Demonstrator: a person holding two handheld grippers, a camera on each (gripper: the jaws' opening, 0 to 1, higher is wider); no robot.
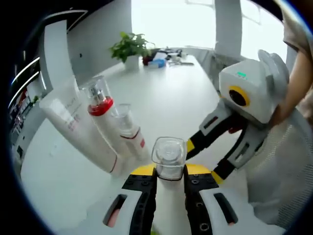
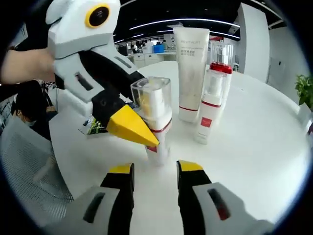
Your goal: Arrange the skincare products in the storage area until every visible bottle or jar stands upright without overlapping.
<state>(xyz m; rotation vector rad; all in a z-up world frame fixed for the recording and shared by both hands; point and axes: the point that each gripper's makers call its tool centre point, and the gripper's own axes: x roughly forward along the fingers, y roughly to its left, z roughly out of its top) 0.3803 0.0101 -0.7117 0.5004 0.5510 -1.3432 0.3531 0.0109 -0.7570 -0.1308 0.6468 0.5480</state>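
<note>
Left tongs [image 1: 170,182]: we see our two jaws clenched on the clear-capped bottle [image 1: 169,159], one yellow tip on either side of it just below the cap. In the right gripper view these same tongs [image 2: 139,128] come in from the left, with a hand [image 2: 24,63] behind them.
Right tongs [image 2: 155,172]: released, jaws apart and nothing between them; they sit just in front of the held bottle [image 2: 155,120], not touching it. In the left gripper view they [image 1: 205,159] reach in from the right, tips close beside the bottle.
Clear-capped bottle: upright on the bench [image 2: 254,142], white body with a red band and a transparent cap over a pump head.
White tube [image 2: 190,68]: stands on its cap behind the held bottle, grey lettering near the top, thin red line low down. We also see it at the left of the left gripper view [image 1: 73,127].
Red-collared bottle [image 2: 221,56]: upright just beside the tube, clear cap over a red collar; seen too at [image 1: 100,105].
Small pump bottle [image 2: 209,105]: upright in front of the red-collared one, clear cap, red label; seen too at [image 1: 128,129].
Grouping: the tube and these two bottles stand close together; whether they touch we cannot tell.
Far end of the bench: a potted plant [image 1: 129,48] and some small clutter [image 1: 164,58].
Mesh chair [image 2: 27,171]: beside the bench edge.
</note>
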